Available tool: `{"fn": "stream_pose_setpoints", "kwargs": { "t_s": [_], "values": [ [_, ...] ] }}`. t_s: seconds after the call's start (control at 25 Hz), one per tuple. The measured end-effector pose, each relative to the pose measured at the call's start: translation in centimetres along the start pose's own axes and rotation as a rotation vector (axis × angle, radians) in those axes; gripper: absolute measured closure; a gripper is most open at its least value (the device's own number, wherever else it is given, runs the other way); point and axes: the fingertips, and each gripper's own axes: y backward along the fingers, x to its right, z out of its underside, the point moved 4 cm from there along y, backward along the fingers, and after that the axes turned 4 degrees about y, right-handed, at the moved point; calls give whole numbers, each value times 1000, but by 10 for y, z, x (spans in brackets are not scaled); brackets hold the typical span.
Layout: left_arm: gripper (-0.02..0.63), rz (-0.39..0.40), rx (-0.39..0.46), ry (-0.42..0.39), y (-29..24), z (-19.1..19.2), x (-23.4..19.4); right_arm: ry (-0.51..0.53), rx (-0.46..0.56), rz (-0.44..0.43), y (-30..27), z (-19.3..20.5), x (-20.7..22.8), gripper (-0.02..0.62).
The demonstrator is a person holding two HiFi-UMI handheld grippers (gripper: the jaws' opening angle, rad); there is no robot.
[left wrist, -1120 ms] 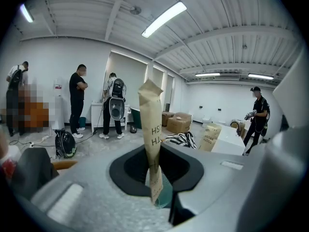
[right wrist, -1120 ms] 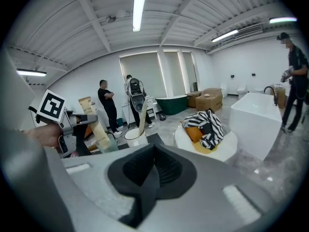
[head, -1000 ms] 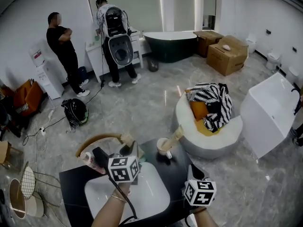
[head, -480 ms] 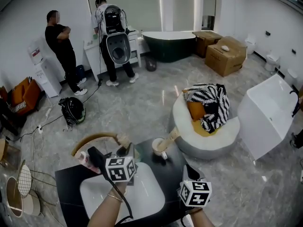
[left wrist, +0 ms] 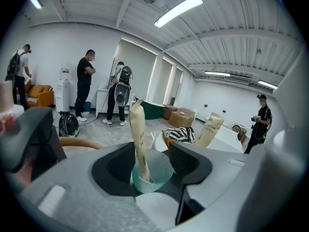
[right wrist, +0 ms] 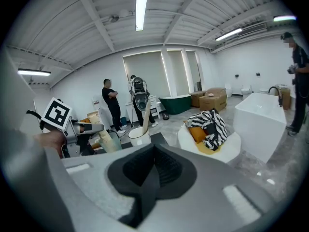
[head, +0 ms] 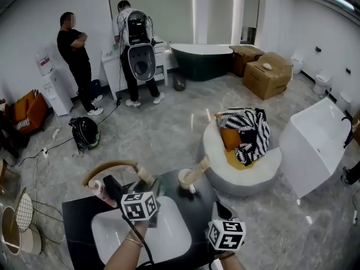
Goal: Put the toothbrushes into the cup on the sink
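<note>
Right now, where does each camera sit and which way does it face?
Head view: on the person's head, looking steeply down at the sink; left gripper, right gripper, left forearm show.
Left gripper view: on that gripper, facing across the room; a toothbrush in a glass cup stands between its opening jaws; no body.
Right gripper view: on that gripper, jaws shut, facing the white cup; left hand shows.
Shared: head and right gripper views both show the white cup.

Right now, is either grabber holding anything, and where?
Nothing: the left gripper has jaws opening around a wrapped toothbrush standing in the cup; right gripper is shut, empty.
</note>
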Motion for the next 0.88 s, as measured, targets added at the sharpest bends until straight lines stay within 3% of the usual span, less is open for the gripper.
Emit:
{"fn": "stream_pose_setpoints", "kwargs": {
  "t_s": [0.56,0.88],
  "values": [
    [385,-15,2,60,39,23,8,23,18,-39,24,1,-24,592],
    [387,-3,89,75,76,25,16,56,36,-69,44,-2,-40,591]
  ]
}}
